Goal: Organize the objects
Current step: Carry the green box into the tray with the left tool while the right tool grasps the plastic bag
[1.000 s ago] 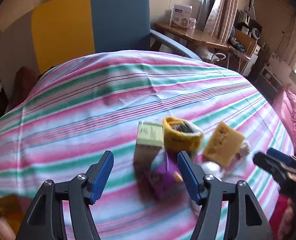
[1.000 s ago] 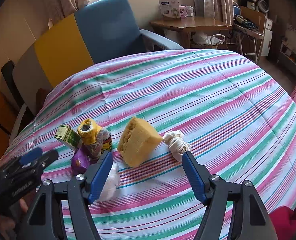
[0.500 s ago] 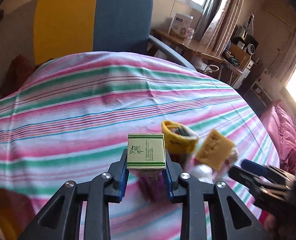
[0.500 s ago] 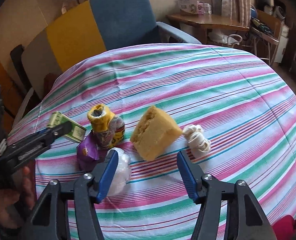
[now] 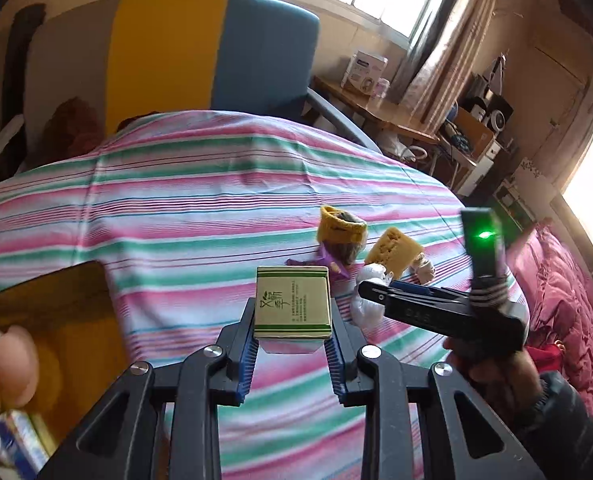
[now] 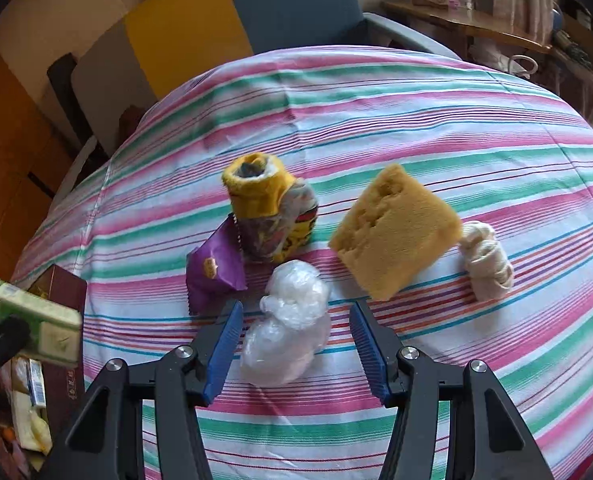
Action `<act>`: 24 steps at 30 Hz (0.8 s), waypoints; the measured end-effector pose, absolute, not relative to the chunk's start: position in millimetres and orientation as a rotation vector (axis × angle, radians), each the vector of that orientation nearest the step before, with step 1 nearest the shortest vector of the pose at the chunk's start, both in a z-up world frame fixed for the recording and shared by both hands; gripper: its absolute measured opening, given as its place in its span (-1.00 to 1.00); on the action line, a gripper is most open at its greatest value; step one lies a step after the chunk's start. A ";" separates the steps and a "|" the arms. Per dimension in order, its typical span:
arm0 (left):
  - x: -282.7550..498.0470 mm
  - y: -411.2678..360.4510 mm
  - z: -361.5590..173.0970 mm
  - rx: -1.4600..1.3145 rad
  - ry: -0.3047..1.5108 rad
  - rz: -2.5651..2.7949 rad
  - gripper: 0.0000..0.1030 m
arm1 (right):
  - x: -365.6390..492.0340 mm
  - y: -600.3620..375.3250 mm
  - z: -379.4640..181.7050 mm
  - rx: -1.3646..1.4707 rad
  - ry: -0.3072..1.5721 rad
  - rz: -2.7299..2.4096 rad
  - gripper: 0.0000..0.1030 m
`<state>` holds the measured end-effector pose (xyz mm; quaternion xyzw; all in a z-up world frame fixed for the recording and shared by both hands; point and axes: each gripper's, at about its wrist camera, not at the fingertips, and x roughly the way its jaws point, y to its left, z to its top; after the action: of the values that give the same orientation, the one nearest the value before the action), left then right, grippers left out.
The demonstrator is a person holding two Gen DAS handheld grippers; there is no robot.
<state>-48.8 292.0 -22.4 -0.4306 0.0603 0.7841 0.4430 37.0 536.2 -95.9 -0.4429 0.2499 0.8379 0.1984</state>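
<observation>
The right gripper points steeply down at the striped tablecloth, its jaws about half spread with the blue pads either side of a crumpled clear plastic bag; neither pad presses on the bag, and there is more of a gap on the right side than on the left. That bag is the thing the coming move seems to turn on: it lies dead ahead at twelve o'clock from the fingertips, already between them, with its long axis running along the gripper's pointing line, so the jaws would close across its narrow width. Further out from this gripper, a purple snack packet lies at about ten o'clock, a yellow-cuffed sock bundle at eleven, a yellow sponge at one o'clock, and a knotted white cloth at two, just beside the sponge. The left gripper is clamped on a small green-and-cream box, held clear of the cloth, upright between the pads with its printed face toward the camera. From it, the cluster lies at about one o'clock, and the right gripper's fingers cross in at two o'clock. The right hand is plainly the nearer one to the bag. In the right view the held box hangs at nine o'clock, above an open carton at the table's edge, probably its destination.
</observation>
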 end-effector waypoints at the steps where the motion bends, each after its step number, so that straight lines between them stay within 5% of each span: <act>1: -48.6 282.0 -18.7 -1.067 0.135 1.954 -0.43 | 35.0 534.4 -98.3 -1.253 0.679 2.340 0.11; 6: -55.9 215.9 -2.5 -1.057 0.063 2.064 -0.43 | 24.9 525.9 -109.9 -1.318 0.593 2.334 0.06; 7: -59.6 194.7 0.7 -1.060 0.045 2.108 -0.43 | 22.4 523.1 -111.8 -1.334 0.565 2.340 -0.27; 9: -65.8 158.6 2.5 -1.073 0.002 2.170 -0.43 | 20.2 518.1 -111.7 -1.348 0.506 2.345 -0.34; 16: -72.8 73.5 -20.9 -1.187 -0.110 2.268 -0.43 | 23.0 502.6 -99.5 -1.338 0.371 2.369 -0.35; 24: -87.4 113.8 -48.8 -1.235 -0.037 2.185 -0.43 | 30.2 500.5 -89.2 -1.293 0.349 2.367 -0.35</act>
<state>-87.4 113.8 -48.8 -0.4677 -0.0141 0.8273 0.3107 30.2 500.5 -89.2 -0.4648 0.1256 0.8511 0.2095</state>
